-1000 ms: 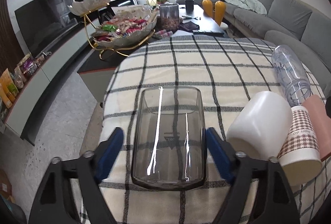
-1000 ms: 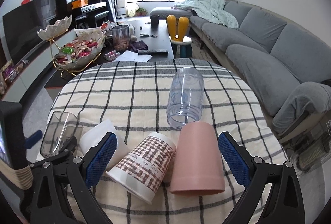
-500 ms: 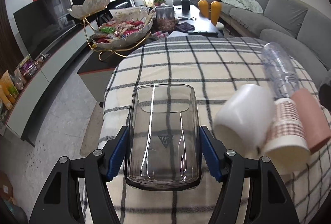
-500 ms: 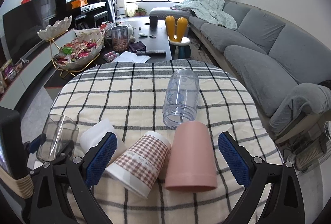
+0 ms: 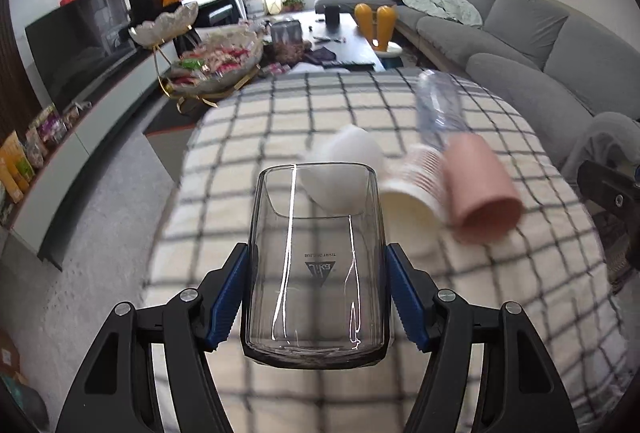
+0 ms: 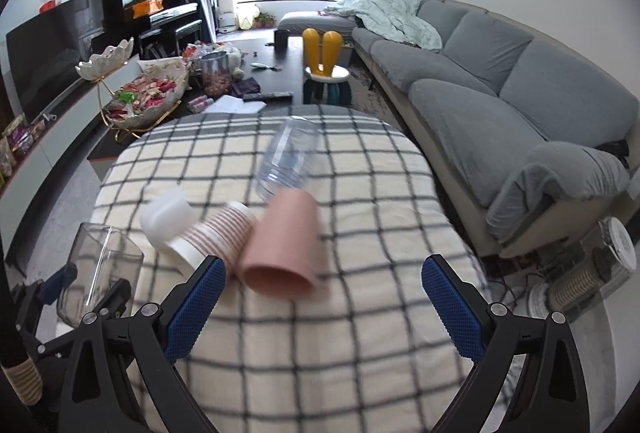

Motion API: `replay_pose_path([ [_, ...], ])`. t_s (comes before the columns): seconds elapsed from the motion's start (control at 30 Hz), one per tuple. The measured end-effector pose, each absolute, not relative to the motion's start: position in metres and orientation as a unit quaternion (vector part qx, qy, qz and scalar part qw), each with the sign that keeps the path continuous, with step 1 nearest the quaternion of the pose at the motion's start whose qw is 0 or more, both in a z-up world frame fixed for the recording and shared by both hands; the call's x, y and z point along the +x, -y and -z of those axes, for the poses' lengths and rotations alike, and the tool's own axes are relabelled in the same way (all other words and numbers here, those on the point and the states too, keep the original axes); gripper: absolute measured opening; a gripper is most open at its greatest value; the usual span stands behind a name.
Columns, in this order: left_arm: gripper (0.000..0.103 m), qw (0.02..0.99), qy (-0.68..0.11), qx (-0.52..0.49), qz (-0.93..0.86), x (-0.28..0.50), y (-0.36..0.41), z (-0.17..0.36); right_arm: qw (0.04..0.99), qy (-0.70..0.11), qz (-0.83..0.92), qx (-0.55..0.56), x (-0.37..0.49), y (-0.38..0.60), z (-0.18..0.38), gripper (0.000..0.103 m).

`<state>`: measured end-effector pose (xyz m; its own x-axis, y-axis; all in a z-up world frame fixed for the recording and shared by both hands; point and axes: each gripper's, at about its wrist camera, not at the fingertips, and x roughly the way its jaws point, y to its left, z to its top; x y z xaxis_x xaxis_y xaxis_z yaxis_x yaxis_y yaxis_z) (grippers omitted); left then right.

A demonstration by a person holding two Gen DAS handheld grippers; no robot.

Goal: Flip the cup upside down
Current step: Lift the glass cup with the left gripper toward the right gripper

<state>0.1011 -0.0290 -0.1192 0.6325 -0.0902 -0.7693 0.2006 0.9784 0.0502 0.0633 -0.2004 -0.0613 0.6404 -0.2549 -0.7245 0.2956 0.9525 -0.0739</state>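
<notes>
- The clear glass cup [image 5: 316, 265] lies on its side between the blue pads [image 5: 230, 297] of the left gripper [image 5: 316, 297], its printed logo reading upside down in the left wrist view.
- The left gripper's jaws are clamped on the cup's two sides; the thick base faces the camera and the open mouth points away.
- From the right wrist view the same cup [image 6: 100, 273] shows at the lower left, tilted and held above the near left edge of the checked tablecloth [image 6: 320, 353].
- The right gripper [image 6: 324, 309] hovers over the near part of the cloth with its jaws wide apart and nothing between them.
- Just beyond the held cup a white cup [image 6: 166, 215] lies on its side, touching a paper cup with a pink pattern [image 6: 218, 237].
- A pink cup [image 6: 284, 245] lies beside the paper cup, its mouth toward the camera.
- A clear plastic bottle-shaped cup [image 6: 290, 157] lies just behind the pink cup; whether they touch is unclear.
- Off the table, a grey sofa [image 6: 520, 93] runs along the right, and a tiered snack bowl [image 6: 144, 97] stands to the left.
</notes>
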Motion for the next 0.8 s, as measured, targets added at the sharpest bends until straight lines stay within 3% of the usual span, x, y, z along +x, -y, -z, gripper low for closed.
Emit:
replay_pose_path([
  [0.5,0.067,0.878,-0.460,0.052,0.119,0.047,0.122,0.164,0.874,-0.434,0.213,0.041,-0.005,0.292,0.086,0.099],
  [0.8,0.067,0.878,-0.459,0.072,0.118,0.044,0.135,0.174,0.863,-0.453,0.218,0.059,-0.010,0.303,0.101,0.099],
])
